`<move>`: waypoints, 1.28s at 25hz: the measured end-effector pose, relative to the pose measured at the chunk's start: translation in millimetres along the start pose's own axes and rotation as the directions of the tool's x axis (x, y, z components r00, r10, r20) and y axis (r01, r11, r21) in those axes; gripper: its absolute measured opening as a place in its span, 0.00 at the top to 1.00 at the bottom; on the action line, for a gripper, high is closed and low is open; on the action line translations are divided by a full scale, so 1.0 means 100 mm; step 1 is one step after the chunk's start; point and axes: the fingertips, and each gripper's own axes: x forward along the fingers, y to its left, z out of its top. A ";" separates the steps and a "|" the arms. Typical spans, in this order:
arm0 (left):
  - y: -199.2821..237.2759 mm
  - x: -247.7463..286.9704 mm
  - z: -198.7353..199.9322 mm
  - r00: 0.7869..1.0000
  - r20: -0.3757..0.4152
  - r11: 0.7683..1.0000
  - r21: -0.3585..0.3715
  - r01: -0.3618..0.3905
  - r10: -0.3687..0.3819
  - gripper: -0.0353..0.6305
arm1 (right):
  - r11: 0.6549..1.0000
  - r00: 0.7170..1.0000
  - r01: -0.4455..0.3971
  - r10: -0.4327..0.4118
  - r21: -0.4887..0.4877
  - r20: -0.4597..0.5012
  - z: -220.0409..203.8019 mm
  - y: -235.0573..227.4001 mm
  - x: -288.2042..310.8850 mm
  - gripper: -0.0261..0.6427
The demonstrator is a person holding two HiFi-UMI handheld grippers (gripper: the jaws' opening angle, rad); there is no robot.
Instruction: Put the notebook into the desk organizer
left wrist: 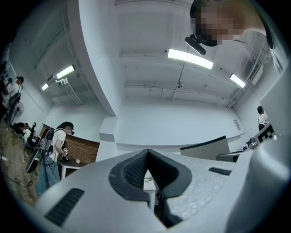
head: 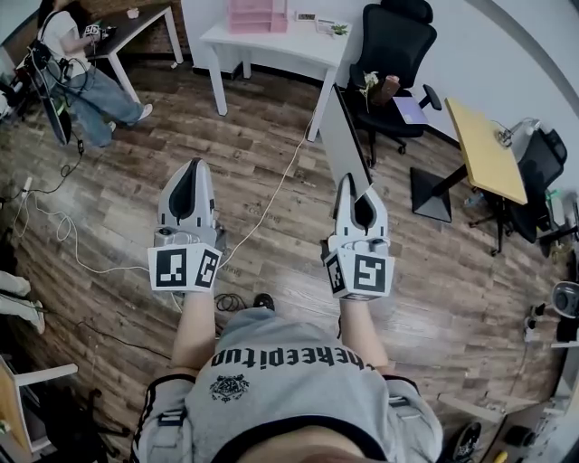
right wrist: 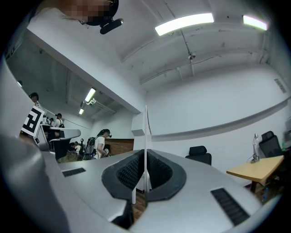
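In the head view I hold both grippers over the wooden floor, pointing away from me. My right gripper (head: 355,187) is shut on the lower edge of a thin dark grey notebook (head: 345,145), which stands up and tilts away. In the right gripper view the notebook (right wrist: 146,132) shows edge-on as a thin pale line rising from between the pads of my right gripper (right wrist: 145,170). My left gripper (head: 188,169) is shut with nothing in it, and its pads meet in the left gripper view (left wrist: 146,159). A pink desk organizer (head: 257,15) stands on the far white table (head: 308,45).
A black office chair (head: 393,54) stands right of the white table, with a small plant (head: 375,88) beside it. A yellow-topped table (head: 487,149) is at the right. A white cable (head: 271,194) runs across the floor. A person (head: 77,72) stands at the far left.
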 end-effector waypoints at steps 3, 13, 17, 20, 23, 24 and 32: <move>0.15 0.12 -0.04 1.000 -0.002 1.000 0.013 -0.001 0.001 0.94 | 1.000 1.000 0.010 -0.010 0.004 0.003 -0.05 0.05 0.17 0.95; 0.54 0.29 -0.14 1.000 -0.006 1.000 -0.007 0.000 0.000 0.94 | 1.000 1.000 0.018 -0.018 0.006 -0.015 -0.18 0.28 0.49 0.95; 0.63 0.39 -0.21 1.000 -0.017 1.000 -0.016 0.004 -0.005 0.94 | 1.000 1.000 0.006 -0.006 -0.005 -0.016 -0.22 0.33 0.64 0.95; 0.69 0.52 -0.28 1.000 -0.019 1.000 -0.023 0.004 -0.004 0.94 | 1.000 1.000 0.002 -0.002 -0.007 -0.015 -0.25 0.31 0.80 0.95; 0.78 0.72 -0.35 1.000 -0.013 1.000 -0.019 0.002 -0.002 0.94 | 1.000 1.000 0.000 0.000 -0.005 -0.011 -0.31 0.27 1.03 0.95; 0.81 0.79 -0.36 1.000 -0.010 1.000 -0.016 0.002 -0.002 0.94 | 1.000 1.000 0.001 -0.001 -0.003 -0.012 -0.34 0.25 1.12 0.95; 1.05 1.57 -0.49 1.000 0.005 1.000 -0.004 0.005 -0.005 0.94 | 1.000 1.000 -0.009 0.009 0.000 0.005 -0.41 0.08 1.95 0.95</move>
